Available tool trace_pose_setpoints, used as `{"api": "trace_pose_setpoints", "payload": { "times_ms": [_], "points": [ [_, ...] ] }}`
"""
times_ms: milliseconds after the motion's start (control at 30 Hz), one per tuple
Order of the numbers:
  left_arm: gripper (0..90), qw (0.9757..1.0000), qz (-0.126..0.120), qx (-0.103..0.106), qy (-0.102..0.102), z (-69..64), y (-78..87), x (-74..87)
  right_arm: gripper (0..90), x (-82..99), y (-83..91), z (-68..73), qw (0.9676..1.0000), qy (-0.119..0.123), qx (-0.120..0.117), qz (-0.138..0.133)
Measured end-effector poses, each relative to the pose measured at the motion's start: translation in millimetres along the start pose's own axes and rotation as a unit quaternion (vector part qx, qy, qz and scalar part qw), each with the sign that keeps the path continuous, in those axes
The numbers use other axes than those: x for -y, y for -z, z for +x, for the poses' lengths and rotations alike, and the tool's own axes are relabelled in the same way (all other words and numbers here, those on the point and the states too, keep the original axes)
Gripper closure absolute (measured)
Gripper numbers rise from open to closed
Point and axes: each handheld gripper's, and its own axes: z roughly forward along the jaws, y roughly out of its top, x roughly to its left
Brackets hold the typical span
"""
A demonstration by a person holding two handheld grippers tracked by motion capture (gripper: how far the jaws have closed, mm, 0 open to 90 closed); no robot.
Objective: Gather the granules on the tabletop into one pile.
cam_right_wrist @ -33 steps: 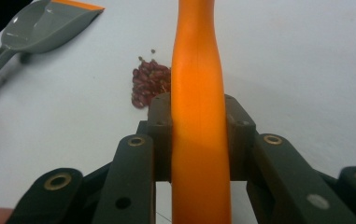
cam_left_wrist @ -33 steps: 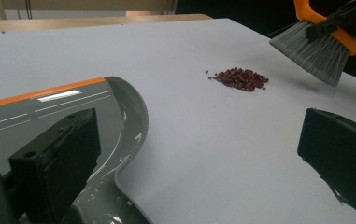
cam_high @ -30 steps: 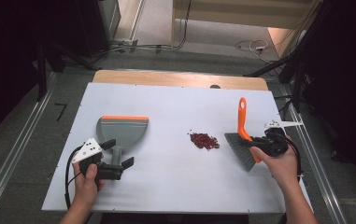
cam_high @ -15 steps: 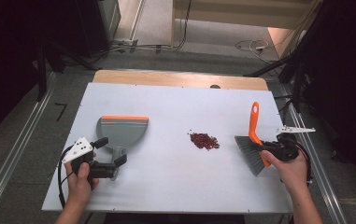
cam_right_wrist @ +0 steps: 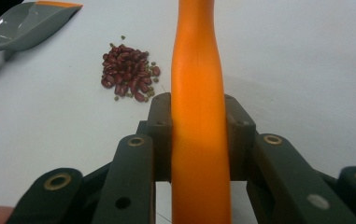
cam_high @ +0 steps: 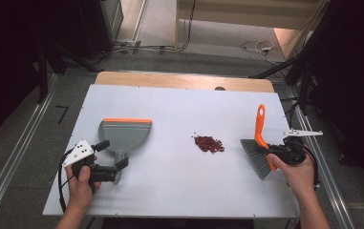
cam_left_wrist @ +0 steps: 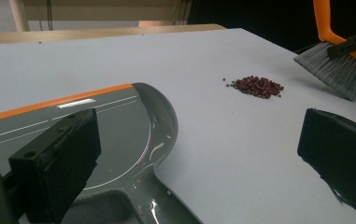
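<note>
A: Where's the left gripper (cam_high: 112, 153)?
B: Low, jaws wide, straddling the grey plastic dustpan's (cam_high: 124, 135) handle.
A: The right gripper (cam_high: 273, 151)?
B: Clamped on the orange-handled brush (cam_high: 260, 147), bristles down, right of the small red bean pile (cam_high: 208, 143).

One grey dustpan (cam_high: 124, 136), one orange-handled brush (cam_high: 260, 145), one pile of red beans (cam_high: 208, 143), two hand-held grippers

Bare forearms, no sleeves; 2 black grippers (cam_high: 107, 160) (cam_high: 279, 151), brass-ringed screw holes, grey 3-cornered plates, black trailing cables.
</note>
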Motion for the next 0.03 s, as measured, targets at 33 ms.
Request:
{"api": "trace_pose_setpoints", "payload": {
  "times_ms": [33],
  "points": [
    [0.0, 1.0, 0.0, 0.001, -0.001, -0.1, -0.1, -0.1, 68.6, -0.1, 0.1, 0.1, 1.0, 0.0, -0.001, 0.0]
  ]
}}
